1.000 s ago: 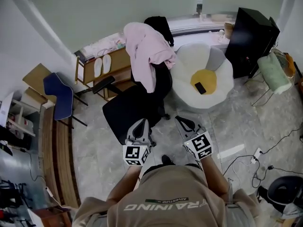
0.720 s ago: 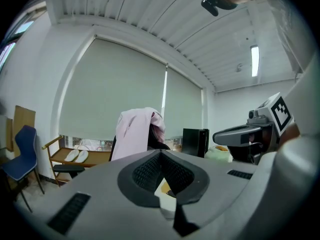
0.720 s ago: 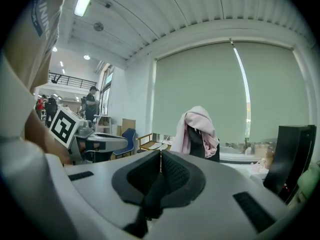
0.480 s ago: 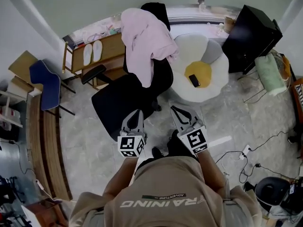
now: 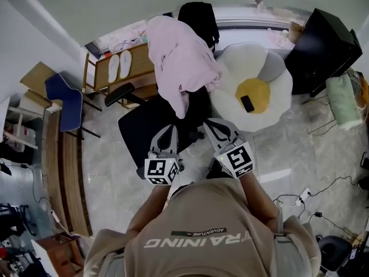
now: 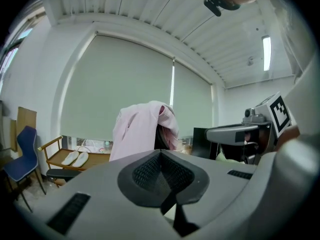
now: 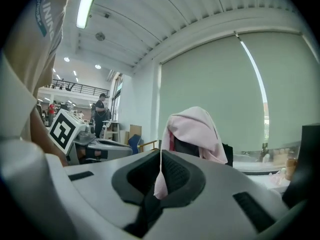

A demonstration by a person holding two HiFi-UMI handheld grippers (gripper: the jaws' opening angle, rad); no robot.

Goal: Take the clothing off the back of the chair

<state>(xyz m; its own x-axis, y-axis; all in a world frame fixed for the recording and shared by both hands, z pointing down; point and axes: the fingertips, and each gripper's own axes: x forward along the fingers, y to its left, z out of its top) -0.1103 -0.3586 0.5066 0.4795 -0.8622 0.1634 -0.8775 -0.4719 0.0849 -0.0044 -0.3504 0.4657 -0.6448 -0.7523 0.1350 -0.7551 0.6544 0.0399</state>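
Seen from above, a person faces a black office chair [image 5: 147,133] with a pink garment [image 5: 181,62] draped over its back.

The pink garment hangs over the top of the backrest and trails down towards the seat. Both claws point at the chair from near the seat's front edge, apart from the garment. The left claw [image 5: 167,133] has its jaws pressed together, empty. The right claw [image 5: 214,126] is closed to a thin slit, holding nothing. An egg-shaped cushion [image 5: 271,97] lies on the floor just beside the chair.
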